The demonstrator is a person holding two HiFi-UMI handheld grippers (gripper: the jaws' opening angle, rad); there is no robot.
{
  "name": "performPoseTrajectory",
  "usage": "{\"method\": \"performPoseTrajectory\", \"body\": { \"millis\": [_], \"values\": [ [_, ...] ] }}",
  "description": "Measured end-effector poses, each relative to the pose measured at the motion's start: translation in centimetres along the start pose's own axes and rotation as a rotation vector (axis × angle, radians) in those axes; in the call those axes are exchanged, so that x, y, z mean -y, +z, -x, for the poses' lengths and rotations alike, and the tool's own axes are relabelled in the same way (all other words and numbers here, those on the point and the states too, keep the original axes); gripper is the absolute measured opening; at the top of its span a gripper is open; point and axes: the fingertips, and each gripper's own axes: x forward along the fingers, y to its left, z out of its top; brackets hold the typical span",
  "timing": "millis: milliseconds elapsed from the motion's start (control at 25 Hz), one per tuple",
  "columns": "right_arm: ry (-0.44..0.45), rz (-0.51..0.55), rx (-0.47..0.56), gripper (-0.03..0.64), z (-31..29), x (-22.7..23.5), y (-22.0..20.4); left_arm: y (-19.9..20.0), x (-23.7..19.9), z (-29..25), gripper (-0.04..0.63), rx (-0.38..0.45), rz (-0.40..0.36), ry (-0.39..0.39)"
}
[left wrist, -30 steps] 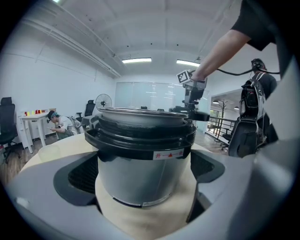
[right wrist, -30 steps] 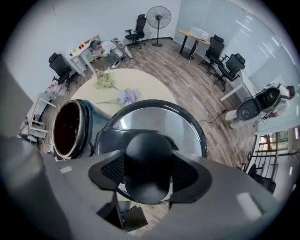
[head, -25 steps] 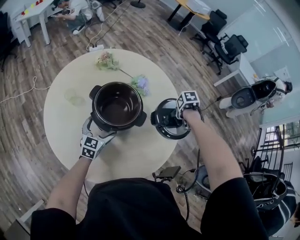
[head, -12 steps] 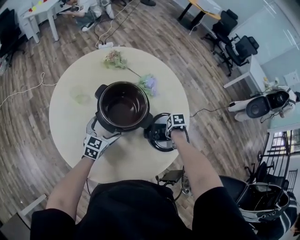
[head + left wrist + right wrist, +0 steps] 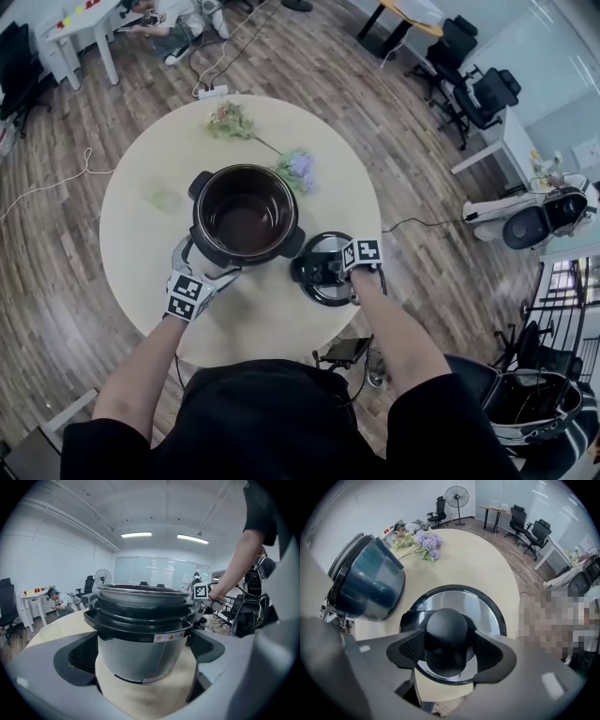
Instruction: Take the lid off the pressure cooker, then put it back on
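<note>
The open pressure cooker pot point(image 5: 246, 214) stands in the middle of the round table point(image 5: 141, 234). My left gripper point(image 5: 208, 265) is at its near left side, and in the left gripper view point(image 5: 143, 644) the pads sit against both sides of the steel body point(image 5: 140, 616). The lid point(image 5: 323, 267) lies flat on the table just right of the pot. My right gripper point(image 5: 339, 267) points straight down over it. Its jaws point(image 5: 446, 648) are opening, with the lid's black knob point(image 5: 445, 634) between the pads and a thin gap at the right pad.
Artificial flowers point(image 5: 298, 169) lie behind the pot, with another bunch point(image 5: 230, 120) further back. The lid lies close to the table's near right edge. Office chairs, a white desk and floor cables surround the table, and a person sits at the far side of the room.
My right gripper has come down and leftward with the lid, from hanging in the air by the table's edge to the tabletop beside the pot. The left gripper has stayed at the pot.
</note>
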Motion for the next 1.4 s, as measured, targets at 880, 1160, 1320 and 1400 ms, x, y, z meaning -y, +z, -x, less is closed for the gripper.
{"method": "performPoseTrajectory", "body": {
  "millis": [880,1160,1320,1400],
  "values": [
    [-0.058,-0.032,-0.058,0.286,-1.2,-0.3,-1.3,-0.2,-0.1,0.2,0.591,-0.010,0.005,0.000],
    [-0.015,0.010,-0.082,0.284,-0.2,0.2,-1.3,-0.3,0.2,0.2,0.591,-0.017,0.007,-0.004],
    [0.021,-0.011,-0.094,0.284,2.7,1.2,0.1,-0.3,0.2,0.2,0.591,-0.014,0.011,-0.001],
    [0.016,-0.022,-0.079,0.284,4.8,2.1,1.5,-0.4,0.3,0.1,0.591,-0.012,0.013,0.000]
  ]
}}
